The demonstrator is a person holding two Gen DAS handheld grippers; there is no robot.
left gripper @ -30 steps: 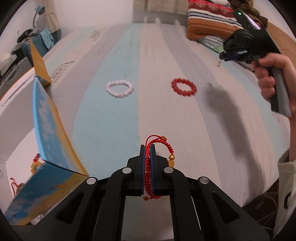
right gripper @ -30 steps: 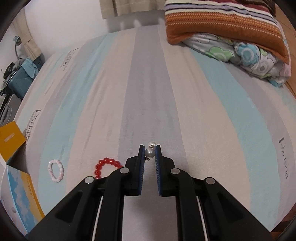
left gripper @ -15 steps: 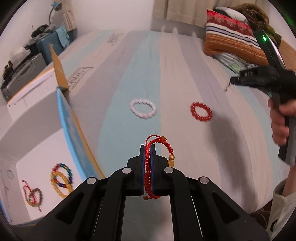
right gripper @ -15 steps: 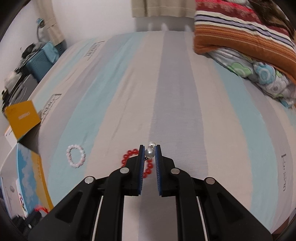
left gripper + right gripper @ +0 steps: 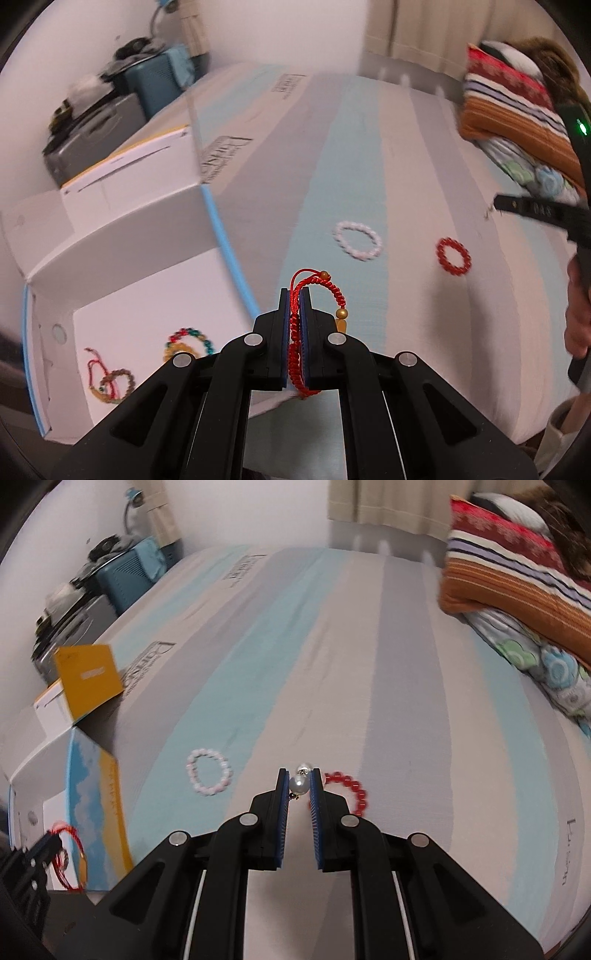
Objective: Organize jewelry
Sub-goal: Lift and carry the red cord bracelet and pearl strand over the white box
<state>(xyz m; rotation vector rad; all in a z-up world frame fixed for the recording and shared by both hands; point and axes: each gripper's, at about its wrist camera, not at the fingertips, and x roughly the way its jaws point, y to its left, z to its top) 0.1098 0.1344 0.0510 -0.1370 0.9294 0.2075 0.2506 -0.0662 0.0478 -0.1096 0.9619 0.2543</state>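
Observation:
My left gripper is shut on a red braided cord bracelet with gold beads, held above the bed by the right wall of an open white box. Two beaded bracelets lie on the box floor. My right gripper is shut on a pearl earring above the bed. A white bead bracelet and a red bead bracelet lie on the striped bedsheet; both also show in the left wrist view, white and red.
Folded blankets and a pillow are stacked at the bed's far right. The box's blue and yellow flap stands up at the left bed edge. Cluttered luggage sits beyond the box against the wall.
My left gripper has swung left toward the box with the red cord bracelet, and the box's inside has come into view. My right gripper has also shifted left, still holding the earring.

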